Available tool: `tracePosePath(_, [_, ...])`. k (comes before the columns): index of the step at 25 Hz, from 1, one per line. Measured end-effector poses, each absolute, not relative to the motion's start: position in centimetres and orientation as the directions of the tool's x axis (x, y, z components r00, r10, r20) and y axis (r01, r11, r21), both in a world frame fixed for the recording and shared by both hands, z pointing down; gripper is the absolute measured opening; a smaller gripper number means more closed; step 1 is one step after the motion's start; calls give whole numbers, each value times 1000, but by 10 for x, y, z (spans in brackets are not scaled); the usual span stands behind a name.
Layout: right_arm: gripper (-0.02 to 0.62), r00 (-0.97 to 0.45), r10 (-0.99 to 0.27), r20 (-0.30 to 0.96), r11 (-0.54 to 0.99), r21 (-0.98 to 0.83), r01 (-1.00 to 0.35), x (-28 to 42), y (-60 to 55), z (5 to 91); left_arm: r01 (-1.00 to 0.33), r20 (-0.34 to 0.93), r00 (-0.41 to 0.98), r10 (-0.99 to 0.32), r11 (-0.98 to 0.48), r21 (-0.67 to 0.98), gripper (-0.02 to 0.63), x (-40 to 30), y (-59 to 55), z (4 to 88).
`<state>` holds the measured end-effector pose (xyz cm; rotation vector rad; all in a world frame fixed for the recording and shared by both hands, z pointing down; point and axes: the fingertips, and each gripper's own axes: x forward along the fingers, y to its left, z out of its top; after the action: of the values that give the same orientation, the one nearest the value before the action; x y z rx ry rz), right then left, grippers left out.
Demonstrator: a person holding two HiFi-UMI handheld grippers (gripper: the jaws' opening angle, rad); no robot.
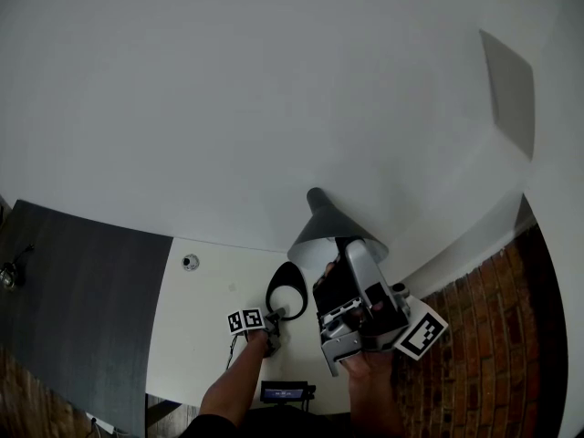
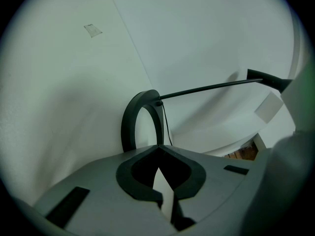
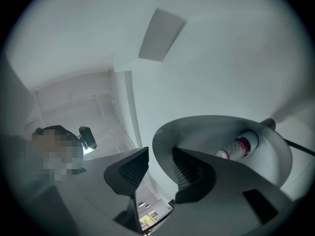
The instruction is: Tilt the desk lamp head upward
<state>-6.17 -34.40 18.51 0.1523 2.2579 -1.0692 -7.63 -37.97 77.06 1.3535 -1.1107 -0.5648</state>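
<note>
right gripper view: right claw (image 3: 158,157) apart, maybe astride lamp shade (image 3: 216,129); left claw (image 2: 157,150) together

**Q:** How is the desk lamp (image 1: 330,224) depicted?
**A:** A grey conical lamp head (image 3: 206,132) is shown tilted, its open mouth exposed, with a bulb (image 3: 235,148) seen deep inside.
**Q:** And its support?
**A:** A thin black arm (image 2: 206,88) is joined to a black ring-shaped base (image 2: 142,117), set on a white desk (image 1: 205,295).
</note>
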Motion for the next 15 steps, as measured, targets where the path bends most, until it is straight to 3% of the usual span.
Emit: tracePosePath(15, [144, -788, -165, -594, 634, -676, 377, -63, -349, 180, -286, 312, 437, -843, 199, 937, 11, -74, -379, 772])
